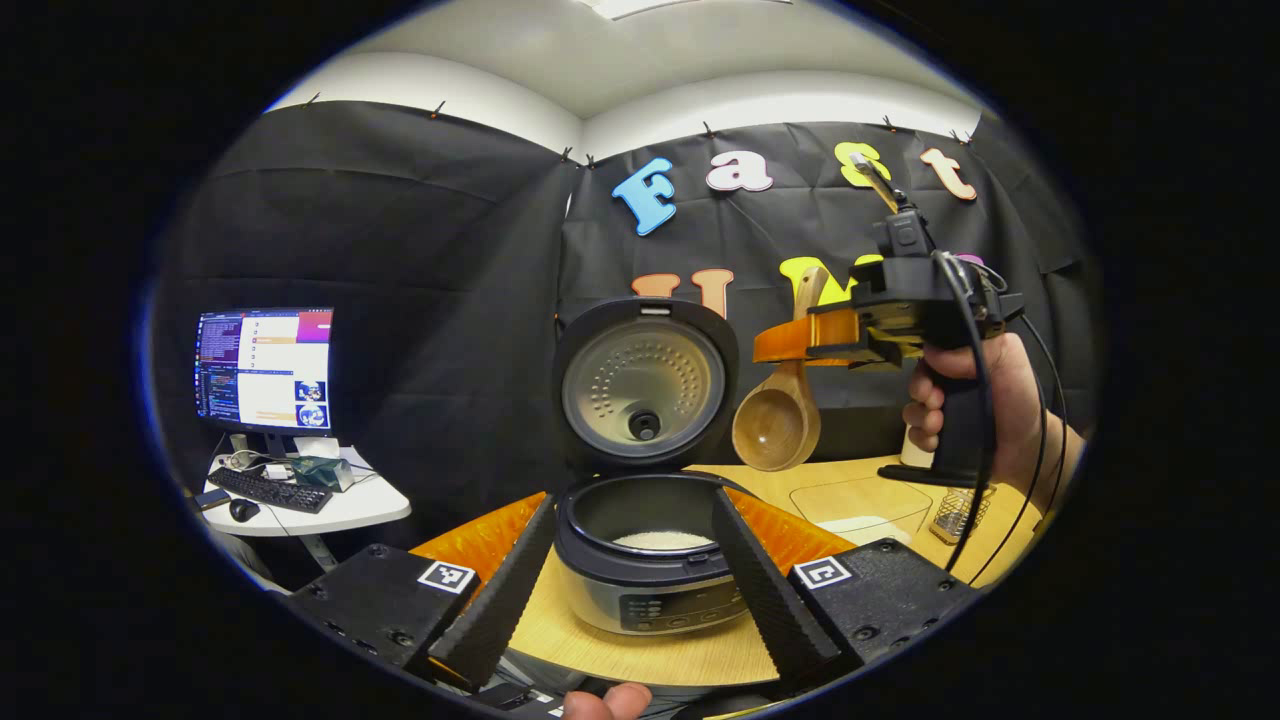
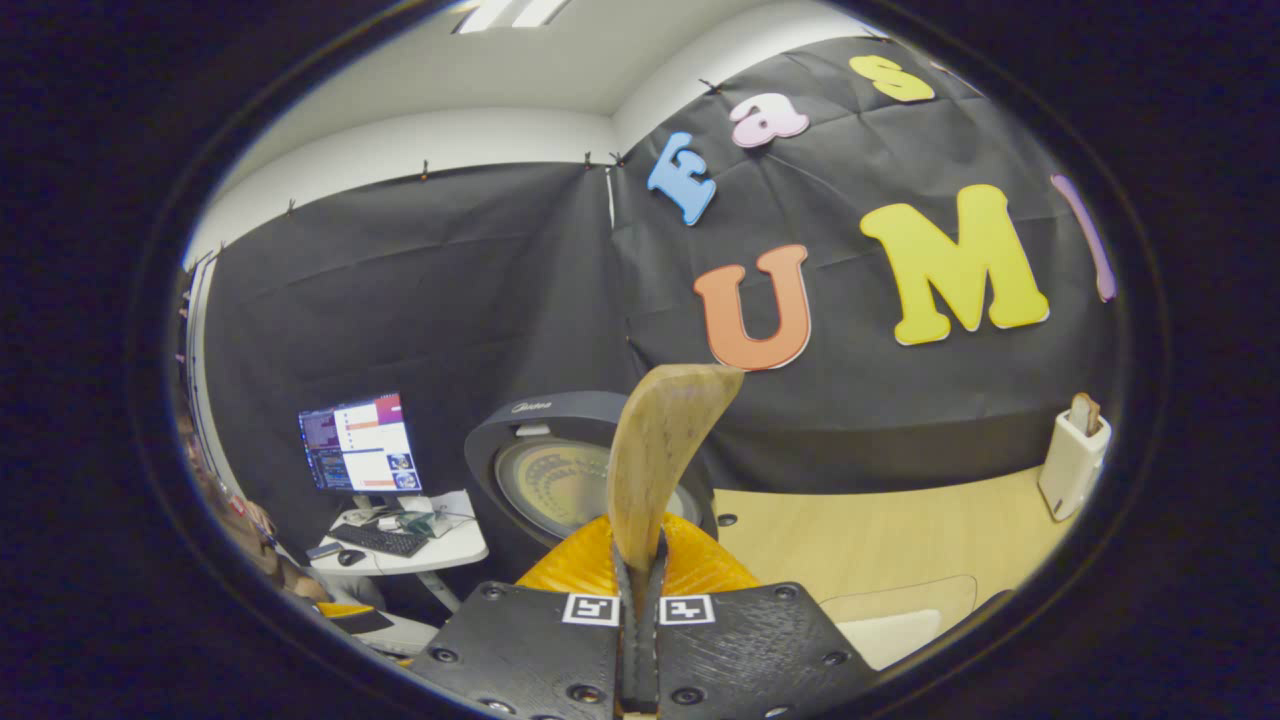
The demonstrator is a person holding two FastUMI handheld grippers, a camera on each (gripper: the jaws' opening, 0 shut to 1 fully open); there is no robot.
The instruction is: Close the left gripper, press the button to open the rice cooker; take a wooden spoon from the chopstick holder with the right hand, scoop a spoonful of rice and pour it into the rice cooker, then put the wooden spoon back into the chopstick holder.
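A small script brand mark sits on the rice cooker's raised lid [image 2: 560, 420], too blurred to read. Each claw carries square black-and-white marker tags [image 1: 446, 576], patterns rather than words.

Left gripper view faces rice cooker [image 1: 645, 500] close; right gripper view higher (shares lid).

Left gripper [image 1: 640, 590] held low, fingers spread wide; right gripper [image 1: 800, 340] raised high, hand [image 1: 985, 400] wrapped round its grip, fingers clamped together.
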